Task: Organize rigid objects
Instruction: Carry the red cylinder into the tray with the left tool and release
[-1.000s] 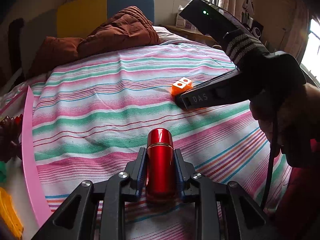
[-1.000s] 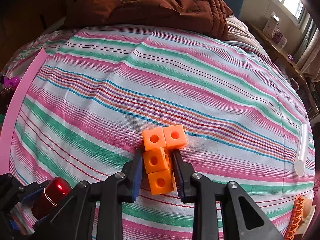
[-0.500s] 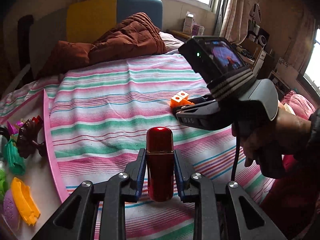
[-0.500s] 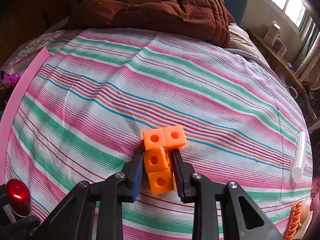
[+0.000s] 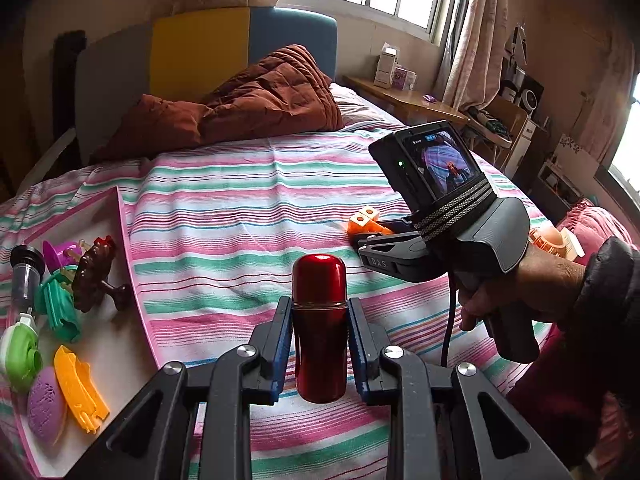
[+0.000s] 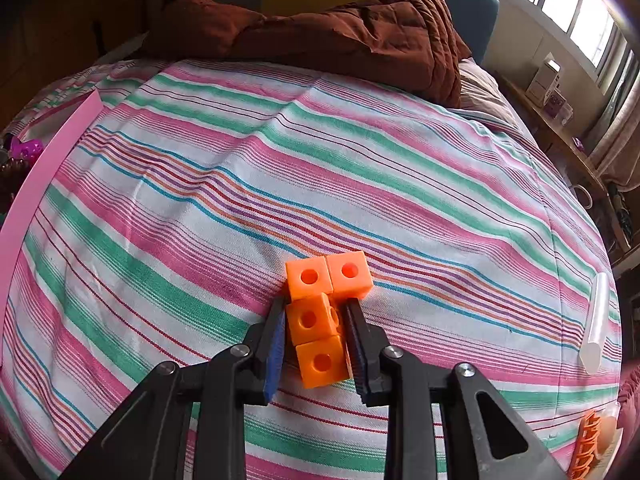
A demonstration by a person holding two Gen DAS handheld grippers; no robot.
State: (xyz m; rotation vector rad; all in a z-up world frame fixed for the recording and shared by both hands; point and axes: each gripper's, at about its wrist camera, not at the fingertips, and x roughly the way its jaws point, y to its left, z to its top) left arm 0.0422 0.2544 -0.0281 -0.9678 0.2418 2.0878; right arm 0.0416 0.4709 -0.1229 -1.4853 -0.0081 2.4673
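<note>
the left tongs (image 5: 320,344) are clamped on a red metal flask (image 5: 319,324), which stands upright between the blue-lined pads with its rounded cap above them and its base clear of the bed (image 5: 240,200). the right tongs (image 6: 316,334) are clamped on an orange block cluster (image 6: 320,316), a piece made of joined cubes with round holes; the pads press on the two nearer cubes, while the two farther cubes stick out past the tips and rest on the striped bedsheet (image 6: 200,200). in the left wrist view the right tongs (image 5: 370,236) show from the side, held by a hand (image 5: 516,292) in a dark sleeve, with a small screen lit on top of the device.

to the left of the flask, a pink-rimmed tray (image 5: 124,240) lies on the bed and holds several toys: a brown figure (image 5: 96,272), a teal piece (image 5: 60,304), a green round toy (image 5: 20,356), a yellow piece (image 5: 78,388) and a purple oval (image 5: 46,408). a clear tube (image 6: 596,320) lies near the right edge of the bed, well apart from the blocks. a brown quilt (image 6: 340,36) is bunched at the head of the bed, in front of a yellow and blue headboard (image 5: 240,44).
</note>
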